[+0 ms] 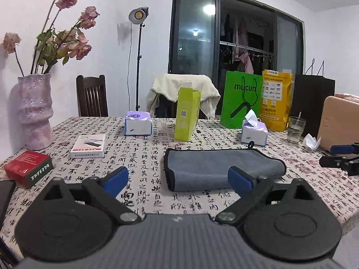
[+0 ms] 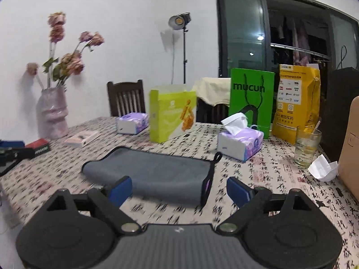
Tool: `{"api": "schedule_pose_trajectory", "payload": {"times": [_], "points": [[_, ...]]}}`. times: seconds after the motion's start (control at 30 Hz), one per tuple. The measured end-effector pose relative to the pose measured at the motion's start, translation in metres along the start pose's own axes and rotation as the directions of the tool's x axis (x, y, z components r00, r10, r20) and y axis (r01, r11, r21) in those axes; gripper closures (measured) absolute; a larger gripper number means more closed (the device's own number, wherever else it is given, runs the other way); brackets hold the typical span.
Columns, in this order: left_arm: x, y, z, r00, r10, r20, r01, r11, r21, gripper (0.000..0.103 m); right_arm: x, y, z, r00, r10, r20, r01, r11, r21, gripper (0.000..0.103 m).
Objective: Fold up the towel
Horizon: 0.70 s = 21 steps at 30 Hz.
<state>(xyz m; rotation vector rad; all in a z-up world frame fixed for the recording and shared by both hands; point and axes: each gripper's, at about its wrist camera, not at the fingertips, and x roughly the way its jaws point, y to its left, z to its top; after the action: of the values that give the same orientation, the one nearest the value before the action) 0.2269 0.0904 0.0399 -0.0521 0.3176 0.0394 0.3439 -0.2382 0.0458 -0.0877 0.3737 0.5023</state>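
A grey towel (image 1: 215, 168) with black trim lies folded on the calligraphy-print tablecloth (image 1: 139, 157), its hanging loop at the far right corner. My left gripper (image 1: 178, 180) is open and empty, just in front of the towel's near left corner. In the right wrist view the towel (image 2: 152, 172) lies ahead, and my right gripper (image 2: 179, 189) is open and empty above its near right edge. The right gripper also shows at the far right of the left wrist view (image 1: 341, 157).
Two tissue packs (image 1: 138, 123) (image 1: 254, 132), a lime box (image 1: 187, 114), green bag (image 1: 241, 98), yellow bag (image 1: 277, 98), glass (image 1: 296, 129), pink vase (image 1: 36, 112), red box (image 1: 29, 170), white box (image 1: 88, 145), crumpled paper (image 2: 323, 168) and tan case (image 1: 338, 121) surround the towel.
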Motion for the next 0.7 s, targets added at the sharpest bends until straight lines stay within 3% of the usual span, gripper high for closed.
{"api": "schedule_pose_trajectory", "payload": {"times": [0.7], "points": [[-0.074,-0.025,-0.035,0.999,-0.035,0.024,0.034,0.999,0.031,0.003,-0.085,0.049,-0.043,0.999,0.012,0.04,-0.011,0.999,-0.045,0.011]]}}
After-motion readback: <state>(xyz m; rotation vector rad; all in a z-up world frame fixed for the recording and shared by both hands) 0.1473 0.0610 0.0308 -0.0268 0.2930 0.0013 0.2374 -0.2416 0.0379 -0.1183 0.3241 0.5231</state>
